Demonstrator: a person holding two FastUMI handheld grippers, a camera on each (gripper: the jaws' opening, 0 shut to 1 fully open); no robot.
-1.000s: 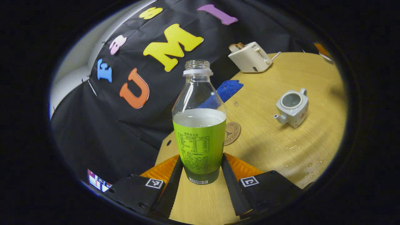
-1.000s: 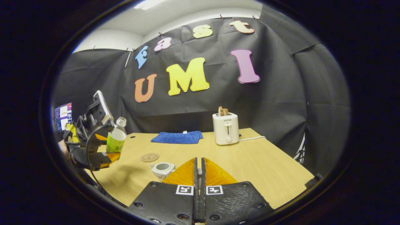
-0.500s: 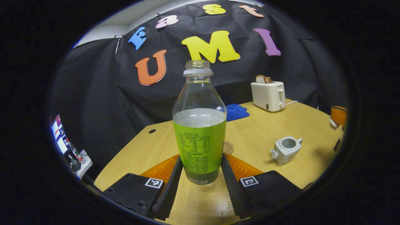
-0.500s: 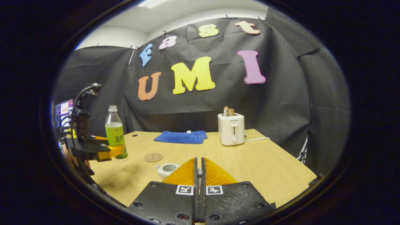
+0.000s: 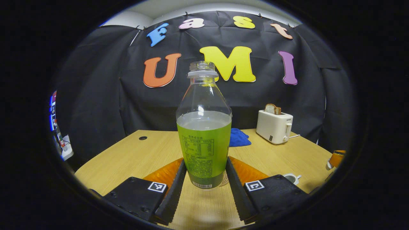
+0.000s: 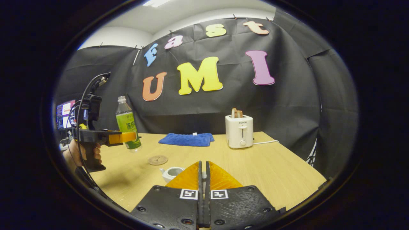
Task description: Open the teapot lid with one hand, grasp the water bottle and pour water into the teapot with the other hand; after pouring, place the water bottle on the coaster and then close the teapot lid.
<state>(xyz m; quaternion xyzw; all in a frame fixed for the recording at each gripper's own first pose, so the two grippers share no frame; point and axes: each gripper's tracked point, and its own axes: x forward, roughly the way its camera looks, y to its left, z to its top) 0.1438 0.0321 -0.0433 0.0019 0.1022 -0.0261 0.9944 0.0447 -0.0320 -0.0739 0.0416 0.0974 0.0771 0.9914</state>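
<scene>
Item: left hand-held gripper (image 5: 204,174), both fingers clamped on the lower body of one water bottle (image 5: 204,127), uncapped, part full, long axis upright; in the right gripper view the bottle (image 6: 127,126) hangs clear above the surface (image 6: 274,172), carried at the left side of the booth by a hand (image 6: 83,153) on the grip. Item: one coaster (image 6: 158,159), round, flat on the surface, lying below the bottle and a little toward the teapot; in the left gripper view its rim (image 5: 225,180) shows just behind the bottle's base, so the likely set-down is a short descent, bottle kept vertical. The left side is plainly the nearer to it. Item: one teapot (image 6: 172,173), lid off, mouth open, standing between the coaster and the right hand-held gripper (image 6: 203,174). Item: right hand-held gripper, fingers brought together with only a thin slit between; whether the lid is pinched there cannot be told from here. Item: one toaster (image 6: 239,131) with bread in it, and one blue cloth (image 6: 187,139), both at the far edge, well apart from the work.
</scene>
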